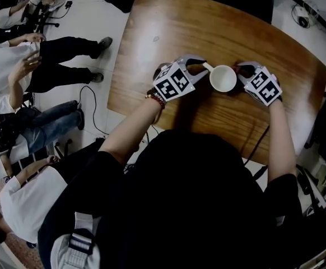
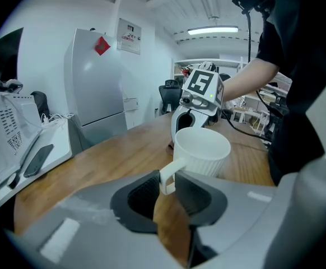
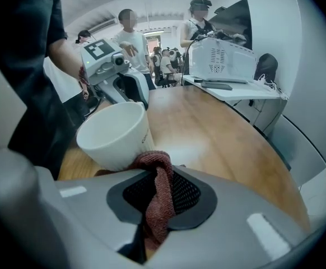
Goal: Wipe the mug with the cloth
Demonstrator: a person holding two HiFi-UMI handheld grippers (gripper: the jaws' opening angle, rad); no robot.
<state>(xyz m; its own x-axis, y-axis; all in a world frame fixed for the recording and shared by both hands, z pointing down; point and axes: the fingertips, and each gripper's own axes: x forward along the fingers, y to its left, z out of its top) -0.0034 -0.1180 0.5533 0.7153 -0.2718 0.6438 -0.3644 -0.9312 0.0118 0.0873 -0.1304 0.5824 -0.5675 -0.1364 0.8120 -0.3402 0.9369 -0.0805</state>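
Wooden tabletop, rounded and glossy, filled the middle of a busy office room. A white mug was near its centre, in front of the person wearing the camera. Several bystanders were on the floor well away from the mug, beyond the tabletop's edge on the mug's handle side.

The left gripper was just beside the mug. Its fingers were drawn narrow and held the thin white handle. The right gripper was on the opposite side of the mug. Its fingers were pinched tight on a reddish-brown cloth, and the cloth's bunched top touched the mug's outer wall low down.

The main risk looked to be the handle grip. Only the handle's slim outer edge sat between the fingers, so a firm push from the cloth could twist the mug around that edge, slip it free or tip it. Only a little cloth stood out past the right fingers. A hard finger might therefore rub the wall instead of the fabric, or the cloth might drag out of the pinch.

The mug stood upright with its mouth up and its long axis vertical. Its handle pointed toward the left gripper. Both gripper bodies hid the mug's base, so it could not be told whether the base rested on the tabletop.
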